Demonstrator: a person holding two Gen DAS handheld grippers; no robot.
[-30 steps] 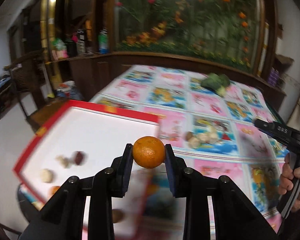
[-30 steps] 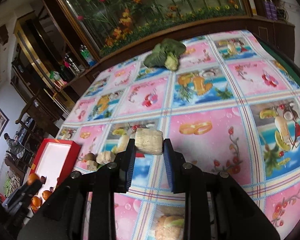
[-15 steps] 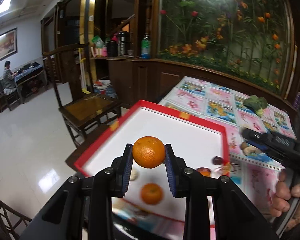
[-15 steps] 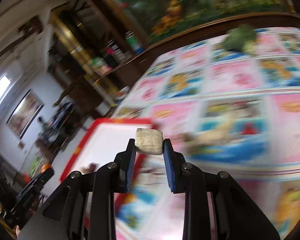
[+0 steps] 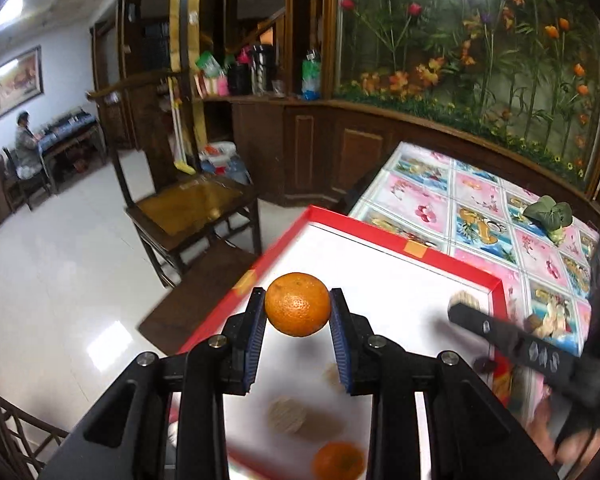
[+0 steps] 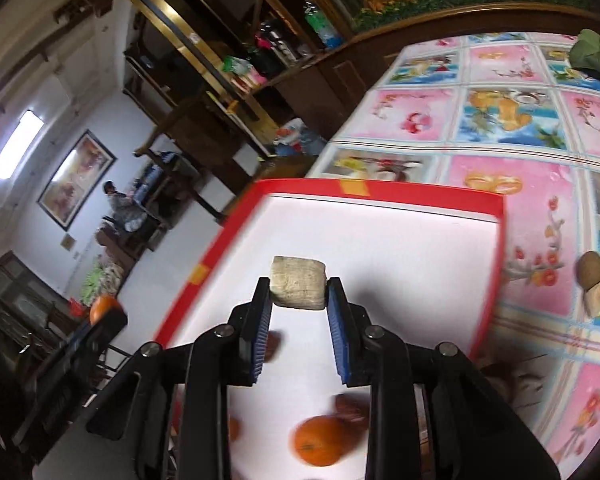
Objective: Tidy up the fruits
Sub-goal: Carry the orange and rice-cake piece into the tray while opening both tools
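My left gripper (image 5: 298,306) is shut on an orange mandarin (image 5: 298,304) and holds it above the near left part of a white tray with a red rim (image 5: 412,250). My right gripper (image 6: 299,292) is shut on a pale beige fruit chunk (image 6: 298,282) above the same tray (image 6: 380,192). In the tray lie another mandarin (image 6: 320,440), a dark red fruit (image 6: 350,408) and a pale round piece (image 5: 286,414). The right gripper shows at the right of the left wrist view (image 5: 466,308); the left one shows at the left of the right wrist view (image 6: 104,310).
The table has a pink and blue fruit-print cloth (image 6: 540,200). A few brown and beige fruit pieces (image 6: 598,282) lie on it right of the tray. A green leafy vegetable (image 5: 548,214) sits at the far side. A wooden chair (image 5: 188,216) stands left of the table.
Both grippers have swung left from over the cloth to over the tray, each still holding its fruit. The right gripper has come in over the tray's right part.
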